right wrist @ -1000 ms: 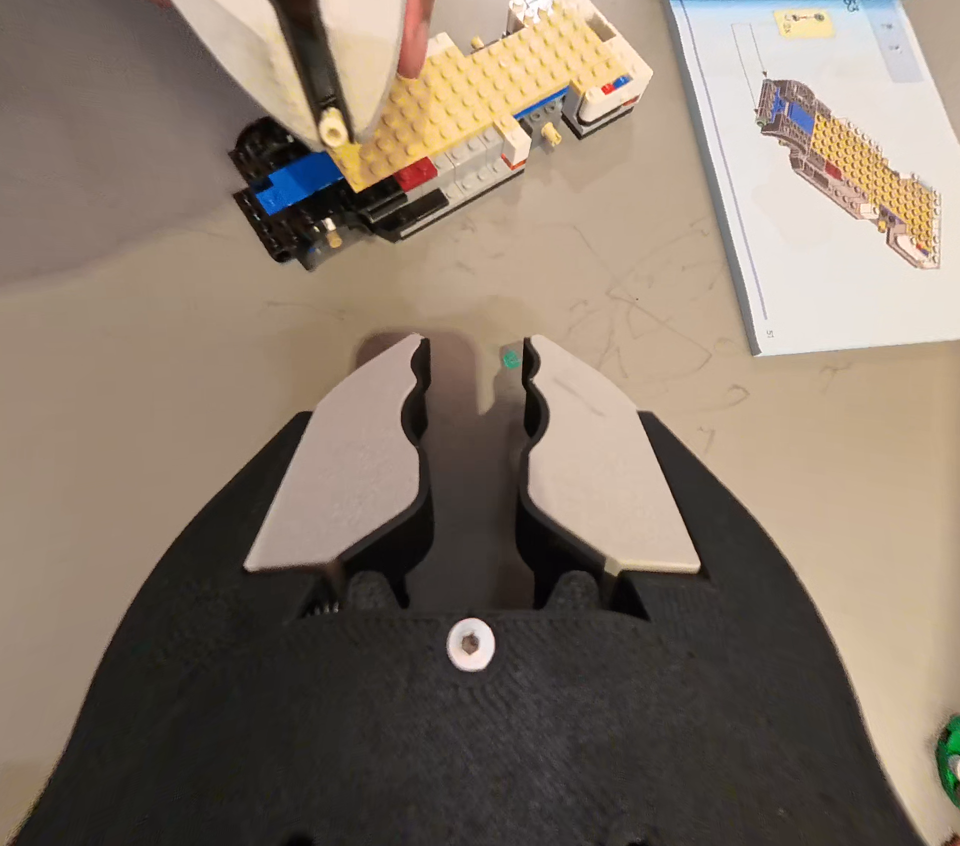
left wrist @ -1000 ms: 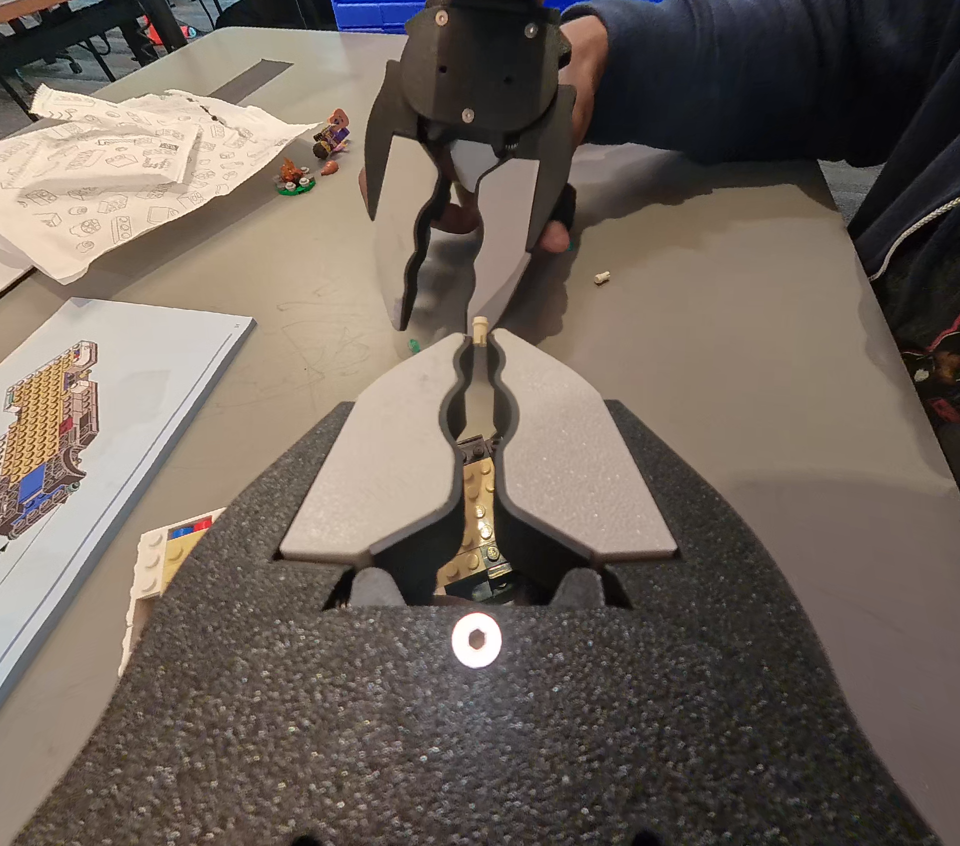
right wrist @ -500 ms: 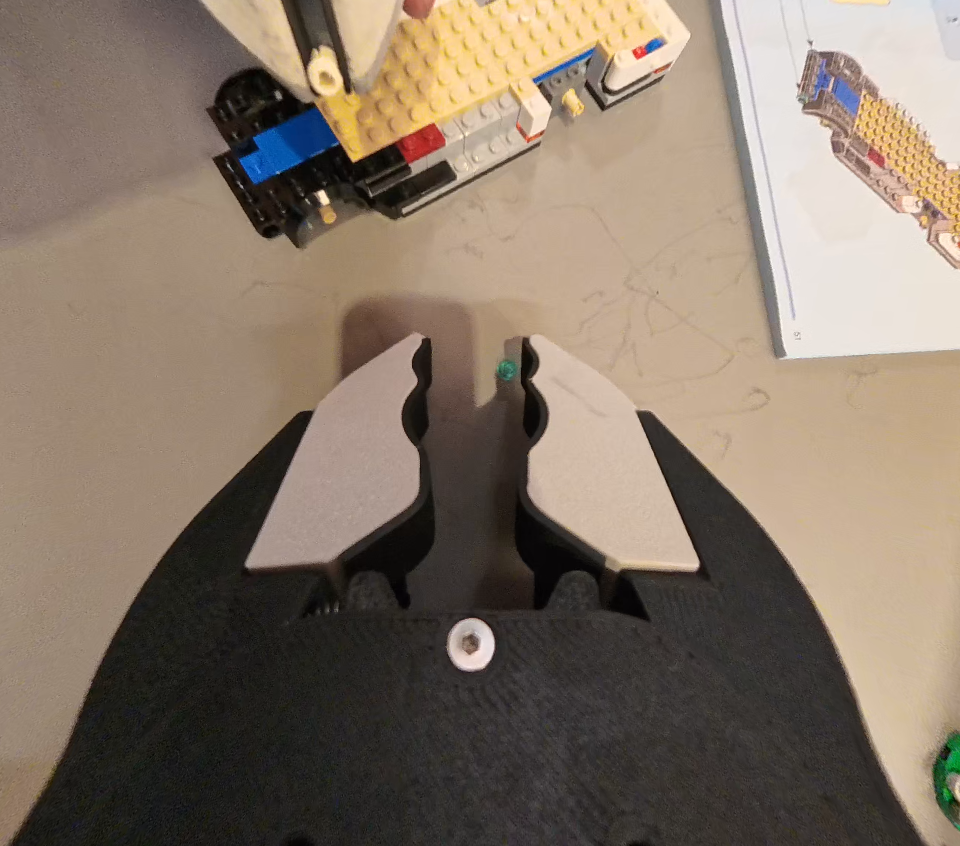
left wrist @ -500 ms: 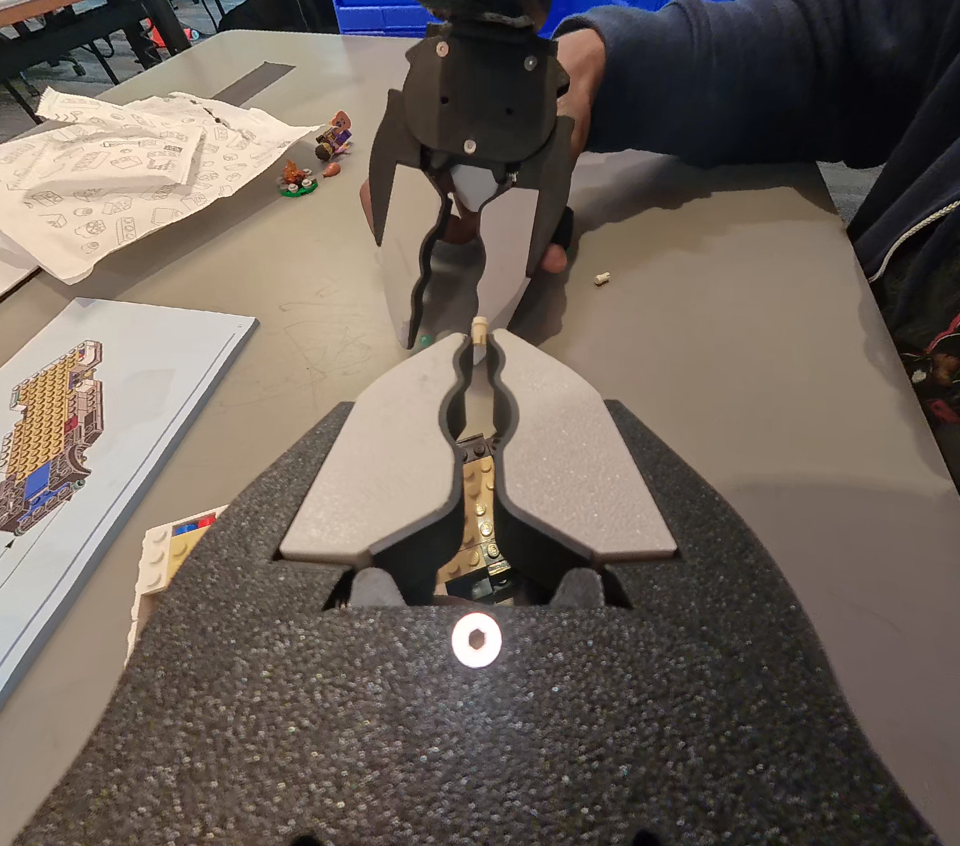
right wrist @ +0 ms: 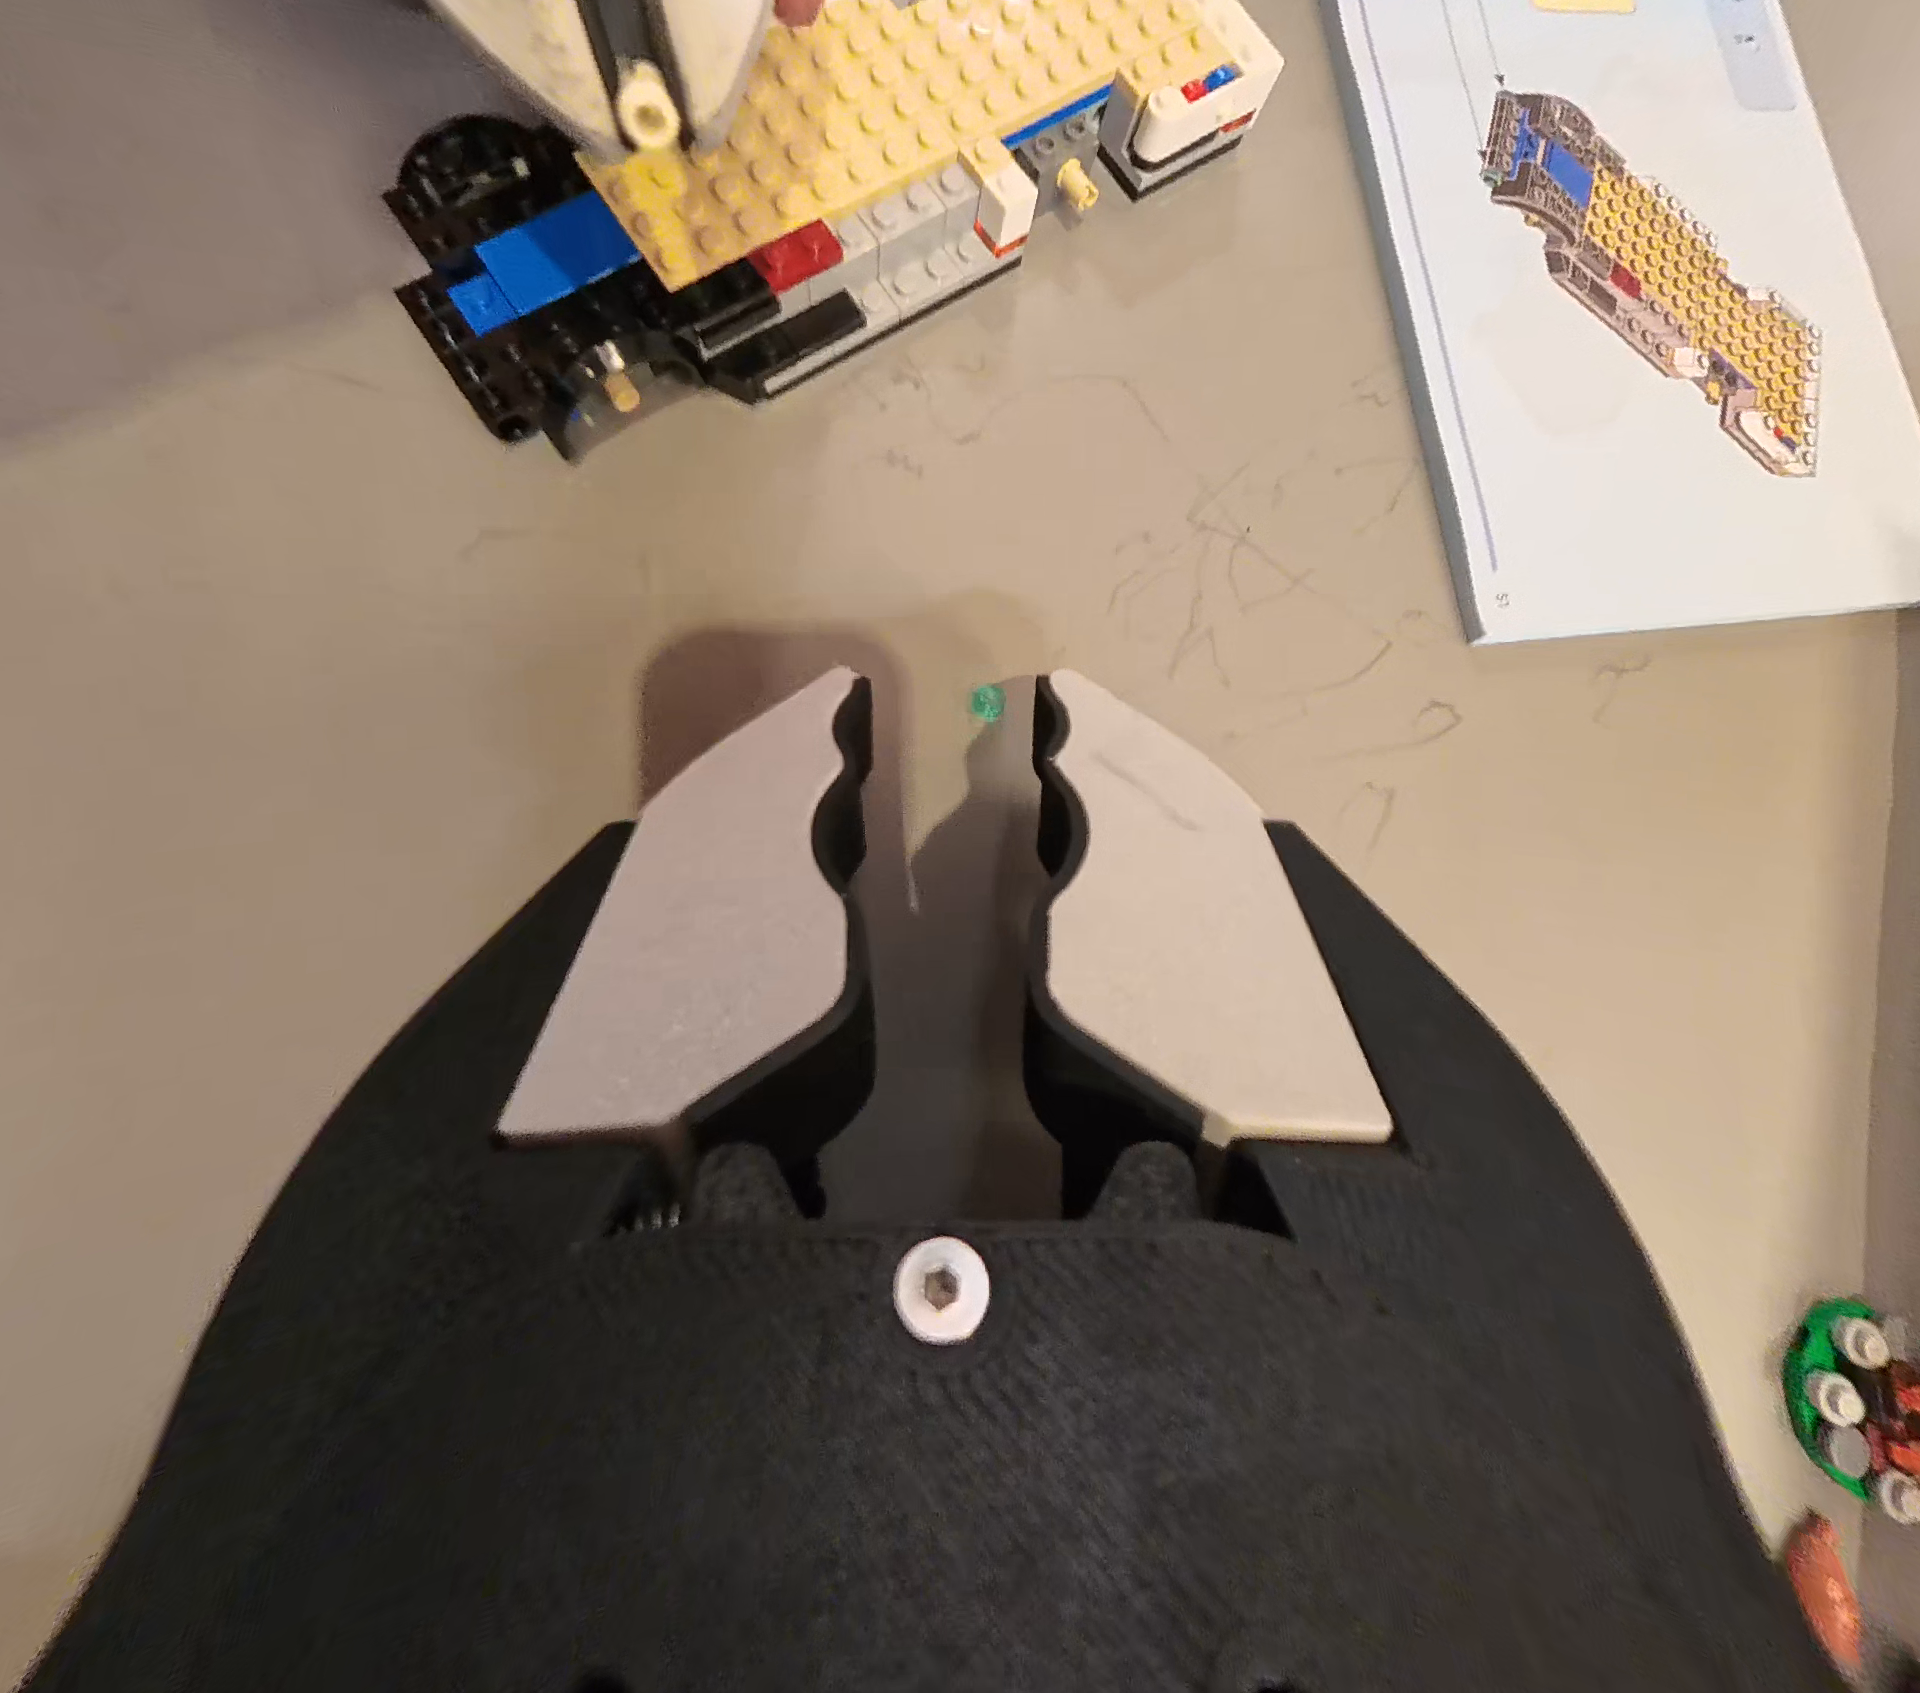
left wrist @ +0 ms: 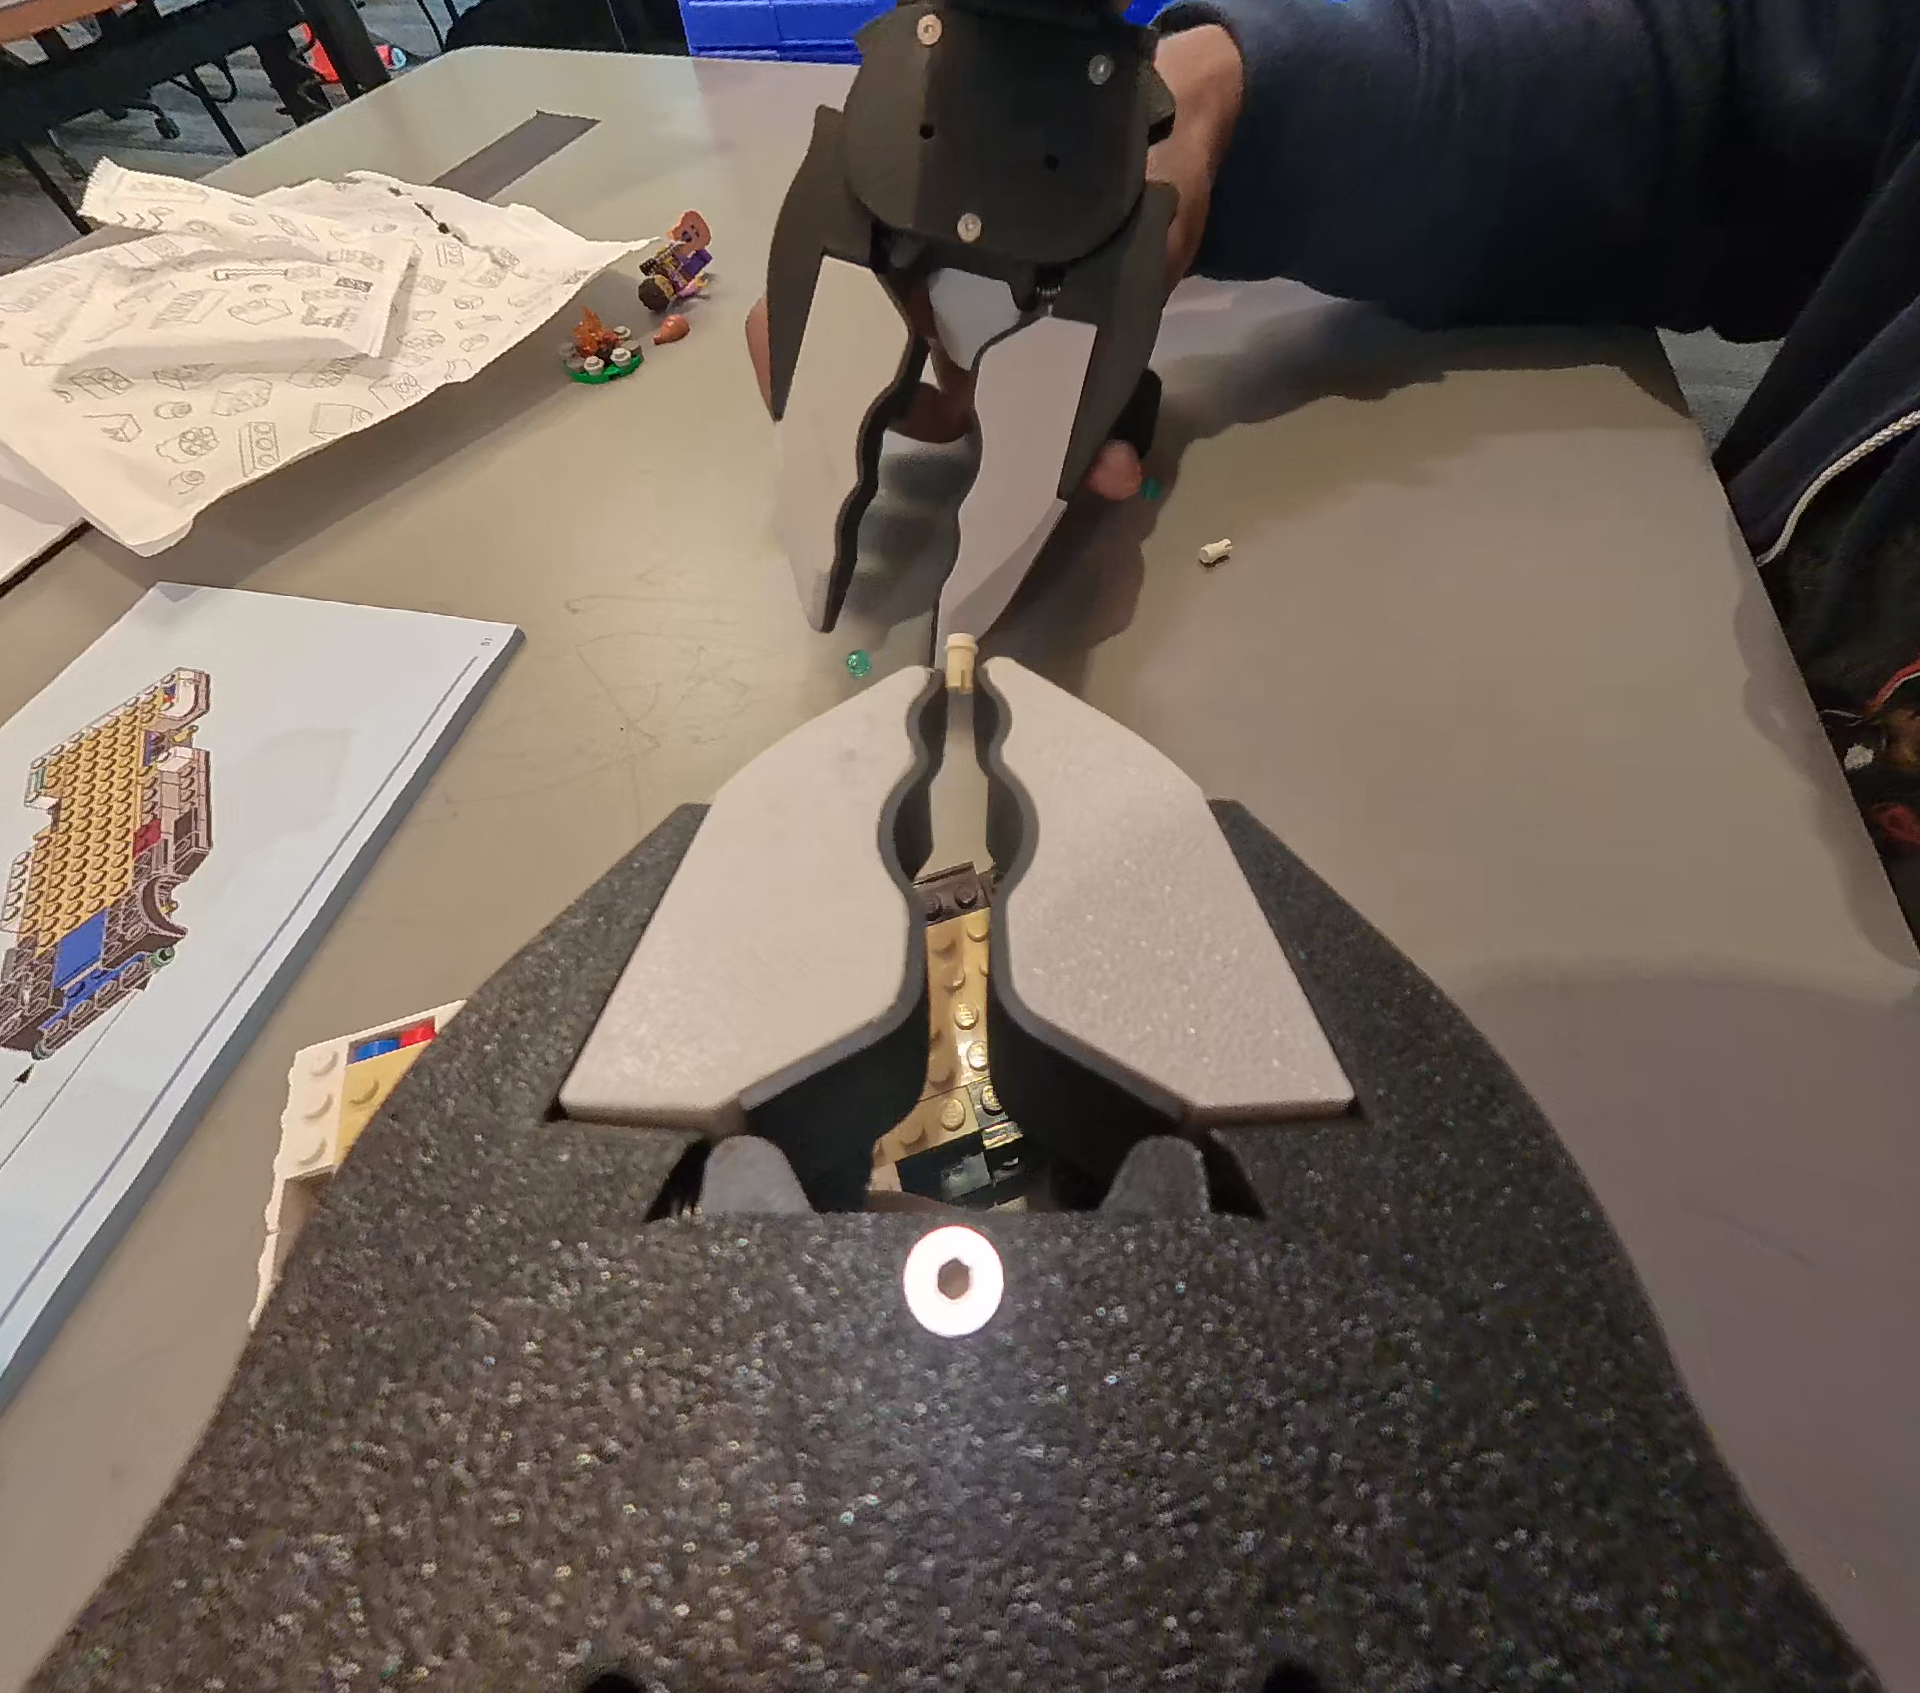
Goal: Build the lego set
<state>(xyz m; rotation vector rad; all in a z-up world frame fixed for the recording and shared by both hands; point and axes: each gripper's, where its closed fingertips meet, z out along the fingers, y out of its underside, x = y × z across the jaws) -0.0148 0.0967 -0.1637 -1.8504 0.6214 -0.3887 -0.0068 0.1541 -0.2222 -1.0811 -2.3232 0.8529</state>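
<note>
Left wrist view: a small cream peg (left wrist: 959,658) is pinched tight by the left gripper (left wrist: 957,675), above the brick model (right wrist: 831,189). The right gripper (right wrist: 953,693) is spread wide, with a tiny green stud (right wrist: 987,701), seemingly untouched, on the table (right wrist: 312,604) between its tips.

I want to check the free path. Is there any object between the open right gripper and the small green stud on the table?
Nothing visible stands between them. The green stud lies on bare table just ahead of the right gripper, toward its right fingertip, untouched. The brick model sits farther off.
</note>
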